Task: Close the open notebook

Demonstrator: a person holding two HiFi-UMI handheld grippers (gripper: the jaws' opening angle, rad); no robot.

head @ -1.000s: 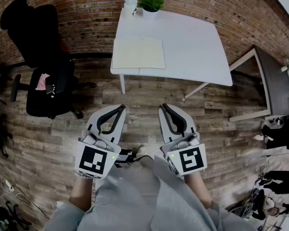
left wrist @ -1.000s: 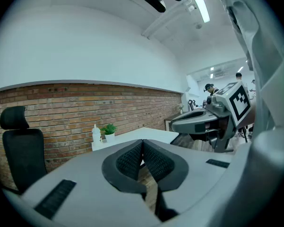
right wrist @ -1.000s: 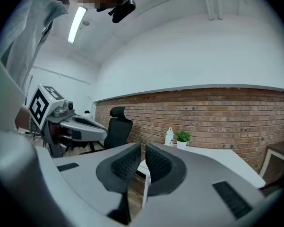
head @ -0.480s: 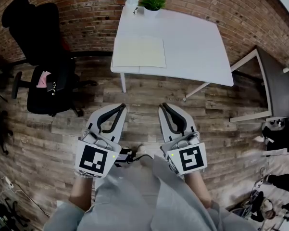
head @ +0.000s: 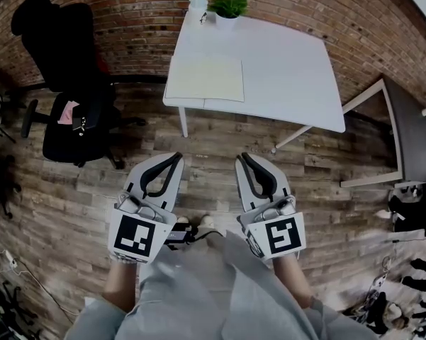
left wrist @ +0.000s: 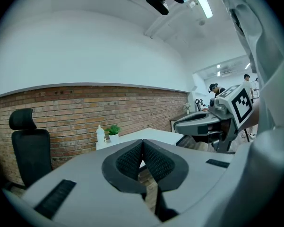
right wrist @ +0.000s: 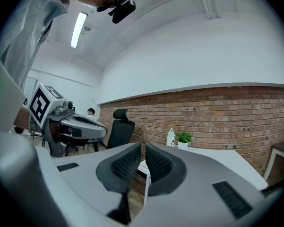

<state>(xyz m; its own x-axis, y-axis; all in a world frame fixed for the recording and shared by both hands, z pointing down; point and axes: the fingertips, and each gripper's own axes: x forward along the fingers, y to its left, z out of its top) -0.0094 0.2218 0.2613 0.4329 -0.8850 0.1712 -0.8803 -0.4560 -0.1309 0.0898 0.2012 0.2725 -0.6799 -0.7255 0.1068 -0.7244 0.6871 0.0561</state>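
I have my left gripper (left wrist: 142, 143) fully closed: its two ribbed pads meet at the tips and nothing sits between them. My right gripper (right wrist: 143, 145) is very nearly closed. Its own view shows a thin slit between the pads, with only the far table edge and floor visible through it, so it holds nothing. From the head view, both grippers hang side by side in front of me over the wooden floor (head: 220, 137), pointing toward the table and touching nothing.

The notebook (head: 204, 78) lies open and flat on the white table (head: 290, 69), with pale cream pages facing up. It sits at the table's left end, close to the front edge nearest me, and well apart from both grippers. At the table's far edge, against the brick wall, a small potted plant (head: 227, 8) stands just beside a clear bottle (head: 196, 1). A black office chair (head: 69, 91) stands to the left of the table.
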